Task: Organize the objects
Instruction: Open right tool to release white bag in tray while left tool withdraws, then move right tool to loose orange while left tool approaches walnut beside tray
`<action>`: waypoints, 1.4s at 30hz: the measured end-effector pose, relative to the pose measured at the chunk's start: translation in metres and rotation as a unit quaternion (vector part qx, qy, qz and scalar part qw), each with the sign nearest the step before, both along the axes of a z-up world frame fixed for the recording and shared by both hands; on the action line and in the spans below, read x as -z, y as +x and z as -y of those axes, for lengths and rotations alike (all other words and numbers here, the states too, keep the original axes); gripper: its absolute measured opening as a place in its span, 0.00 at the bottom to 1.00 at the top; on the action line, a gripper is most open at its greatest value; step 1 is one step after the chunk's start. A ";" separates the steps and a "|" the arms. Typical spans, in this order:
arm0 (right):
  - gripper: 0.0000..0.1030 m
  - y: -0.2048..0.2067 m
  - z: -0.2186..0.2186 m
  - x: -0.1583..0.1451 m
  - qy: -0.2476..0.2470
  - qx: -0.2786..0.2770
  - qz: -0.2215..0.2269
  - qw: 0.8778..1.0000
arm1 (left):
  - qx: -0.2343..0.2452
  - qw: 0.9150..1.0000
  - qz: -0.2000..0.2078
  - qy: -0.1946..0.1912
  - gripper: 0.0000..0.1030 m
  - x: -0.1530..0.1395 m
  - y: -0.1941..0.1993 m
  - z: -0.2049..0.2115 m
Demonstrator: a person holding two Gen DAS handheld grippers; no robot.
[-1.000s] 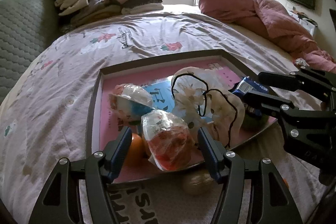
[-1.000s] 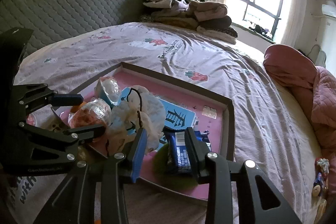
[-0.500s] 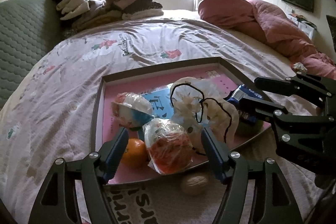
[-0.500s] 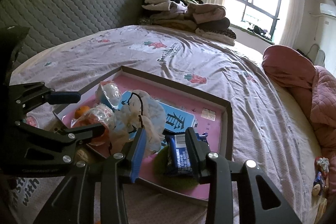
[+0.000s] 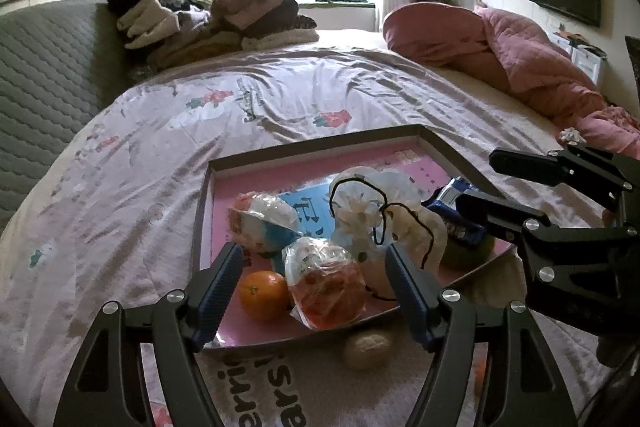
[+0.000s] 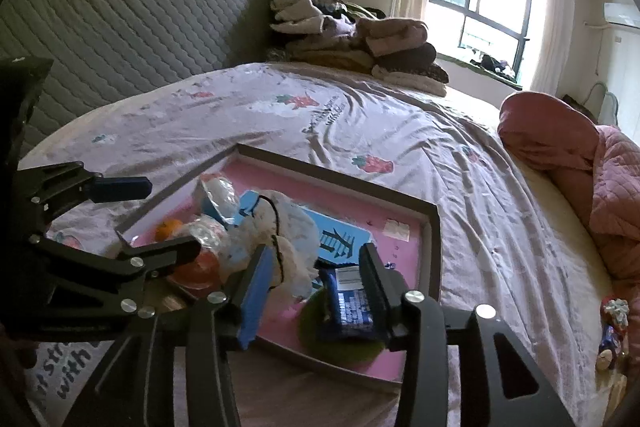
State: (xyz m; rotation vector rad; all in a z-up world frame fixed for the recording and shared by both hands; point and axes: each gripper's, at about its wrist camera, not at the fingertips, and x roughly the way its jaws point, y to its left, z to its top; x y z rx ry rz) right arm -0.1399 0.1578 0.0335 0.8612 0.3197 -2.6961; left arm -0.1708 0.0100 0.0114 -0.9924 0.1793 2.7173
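A brown-rimmed tray (image 5: 320, 143) with a pink floor lies on the bed. In it are an orange (image 5: 264, 293), a clear bag of orange stuff (image 5: 326, 281), a white-and-blue bagged item (image 5: 264, 223), a white drawstring pouch (image 5: 384, 223) and a blue snack packet (image 6: 348, 303) on a green disc (image 6: 340, 341). My left gripper (image 5: 314, 291) hangs over the tray's near edge, its jaws opening, the clear bag between them untouched. My right gripper (image 6: 314, 287) is opening too; the blue packet lies loose between its jaws, close to the right finger (image 6: 372, 283).
A beige round lump (image 5: 366, 347) sits on the printed cloth just outside the tray's near rim. Folded clothes (image 5: 208, 19) are stacked at the grey headboard (image 6: 120, 39). A pink quilt (image 5: 500, 55) is heaped on the right. A small toy (image 6: 612, 323) lies at the bed's right edge.
Both grippers' jaws have widened. The left gripper has drawn back and up from the clear bag, uncovering the orange. The right jaws have come off the blue packet, which stays on the green disc.
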 end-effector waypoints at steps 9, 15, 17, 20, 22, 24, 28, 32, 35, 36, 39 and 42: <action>0.50 0.017 -0.007 -0.014 -0.025 -0.002 -0.007 1.000 | -0.004 1.000 -0.010 0.001 0.73 -0.013 0.014 0.002; 0.50 0.031 -0.008 -0.017 -0.030 -0.006 -0.005 1.000 | -0.006 1.000 -0.009 0.005 0.73 -0.016 0.026 0.003; 0.51 0.035 -0.008 -0.018 -0.033 -0.008 -0.003 0.999 | -0.006 1.000 -0.006 0.005 0.73 -0.016 0.029 0.004; 0.51 0.042 -0.010 -0.019 -0.037 -0.010 -0.002 0.999 | -0.005 1.000 -0.005 0.004 0.73 -0.015 0.035 0.004; 0.51 0.048 -0.009 -0.017 -0.036 -0.013 -0.001 0.999 | -0.004 1.000 -0.003 0.003 0.73 -0.014 0.038 0.003; 0.51 0.054 -0.010 -0.014 -0.034 -0.015 0.004 0.999 | -0.002 1.000 0.000 0.001 0.73 -0.012 0.042 0.001; 0.51 0.065 -0.011 -0.003 -0.031 -0.018 0.018 0.999 | 0.001 1.000 0.009 -0.005 0.73 -0.004 0.047 -0.001; 0.51 0.074 -0.008 0.007 -0.026 -0.023 0.031 0.999 | 0.002 1.000 0.019 -0.008 0.73 0.005 0.050 -0.003; 0.51 0.081 -0.006 0.013 -0.021 -0.029 0.036 0.999 | 0.001 1.000 0.025 -0.012 0.73 0.011 0.052 -0.005; 0.51 0.081 -0.006 0.014 -0.020 -0.029 0.037 0.999 | 0.002 1.000 0.028 -0.013 0.73 0.014 0.053 -0.005; 0.51 0.087 -0.008 0.020 -0.024 -0.030 0.043 0.998 | 0.004 0.999 0.036 -0.014 0.73 0.020 0.056 -0.006; 0.51 0.089 -0.007 0.028 -0.026 -0.033 0.060 0.997 | 0.003 0.999 0.048 -0.008 0.73 0.025 0.056 -0.004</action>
